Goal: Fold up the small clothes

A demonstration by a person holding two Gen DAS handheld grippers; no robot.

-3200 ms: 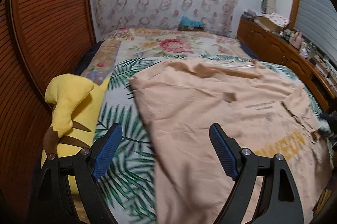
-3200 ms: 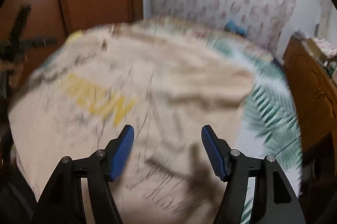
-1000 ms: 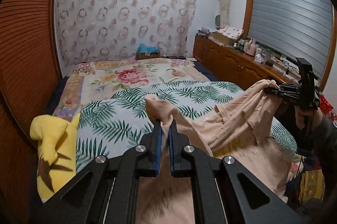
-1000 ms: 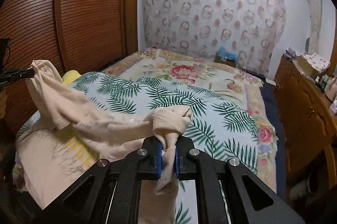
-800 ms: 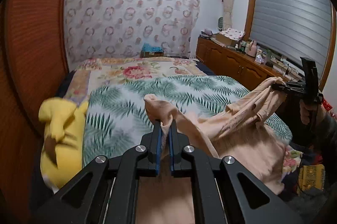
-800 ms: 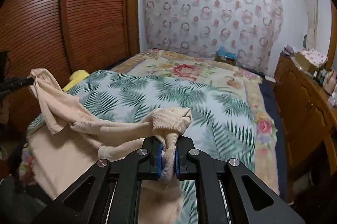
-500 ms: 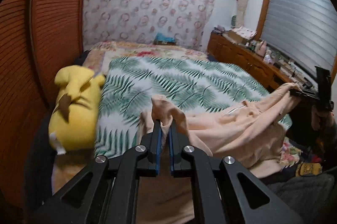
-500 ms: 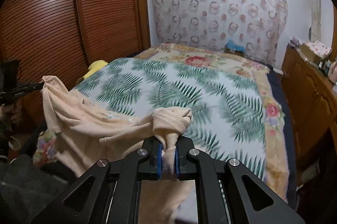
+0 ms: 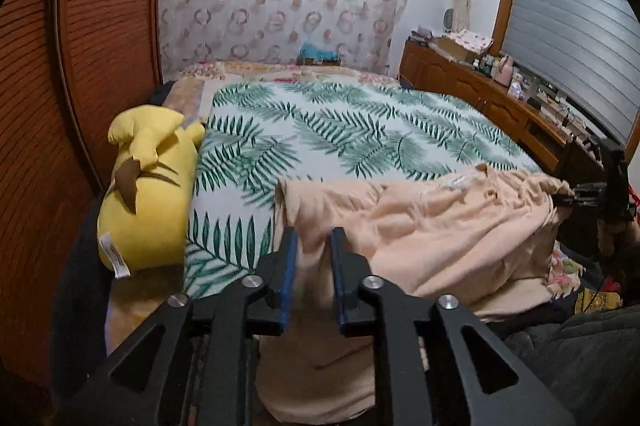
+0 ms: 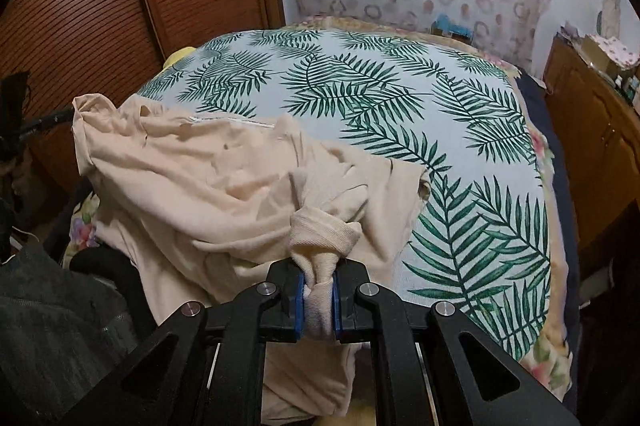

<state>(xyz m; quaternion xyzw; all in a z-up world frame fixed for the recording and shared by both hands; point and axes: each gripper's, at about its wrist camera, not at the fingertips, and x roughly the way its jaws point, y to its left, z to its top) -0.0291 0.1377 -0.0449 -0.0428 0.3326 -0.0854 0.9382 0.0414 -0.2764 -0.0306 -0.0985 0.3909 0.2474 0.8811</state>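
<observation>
A peach T-shirt (image 9: 436, 222) lies bunched along the near edge of the palm-leaf bedspread (image 9: 340, 130) and hangs over the bed's front. My left gripper (image 9: 313, 268) has its jaws slightly parted with shirt fabric between them, the cloth blurred. My right gripper (image 10: 318, 300) is shut on a twisted sleeve cuff of the same shirt (image 10: 208, 186). In the left wrist view the right gripper (image 9: 568, 200) holds the shirt's far right corner. In the right wrist view the left gripper (image 10: 60, 118) sits at the shirt's left corner.
A yellow plush toy (image 9: 144, 194) lies on the bed's left edge by the slatted wooden wardrobe (image 9: 80, 66). A wooden dresser (image 9: 480, 94) with small items runs along the right wall. Dark clothing (image 10: 48, 326) lies at the bed's near side.
Both grippers have drawn the shirt back to the bed's near edge and lower. The left jaws have parted a little; the shirt now lies on the bedspread instead of hanging stretched.
</observation>
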